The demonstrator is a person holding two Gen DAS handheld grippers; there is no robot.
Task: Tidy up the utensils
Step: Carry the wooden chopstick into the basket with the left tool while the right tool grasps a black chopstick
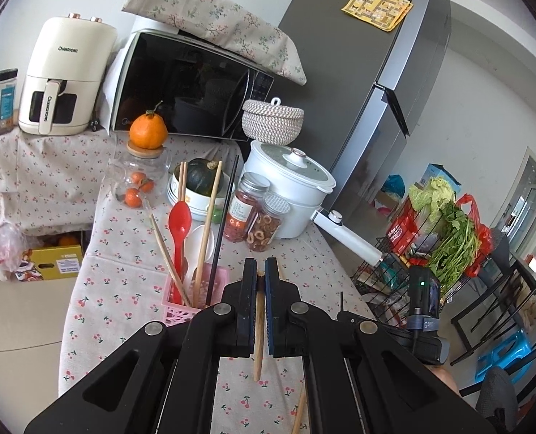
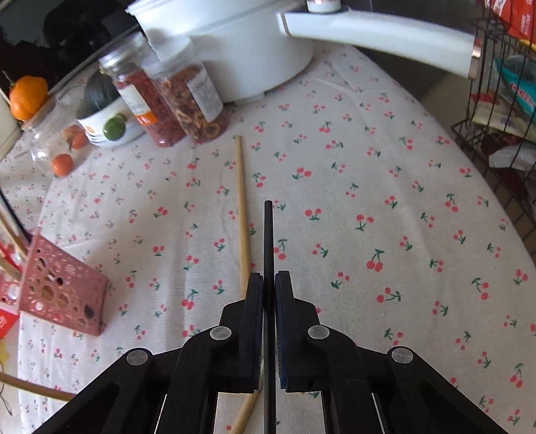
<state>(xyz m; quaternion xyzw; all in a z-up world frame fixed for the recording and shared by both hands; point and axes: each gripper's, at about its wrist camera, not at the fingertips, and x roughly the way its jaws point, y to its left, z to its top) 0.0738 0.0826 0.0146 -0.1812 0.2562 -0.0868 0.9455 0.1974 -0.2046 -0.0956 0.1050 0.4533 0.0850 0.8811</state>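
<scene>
The left gripper (image 1: 261, 278) pinches a wooden chopstick (image 1: 258, 340); the right gripper (image 2: 268, 282) pinches a black chopstick (image 2: 268, 238) over the desk (image 2: 376, 181). Both sticks are light, stiff and slippery; hold mid-stick.

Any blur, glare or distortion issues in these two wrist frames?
Left wrist: sharp; heavy fisheye bends the fridge; dark reflections on the microwave door; corners vignetted. Right wrist: white pot and its handle smeared by motion blur, jars soft; black chopstick in the right gripper stays crisp.
</scene>
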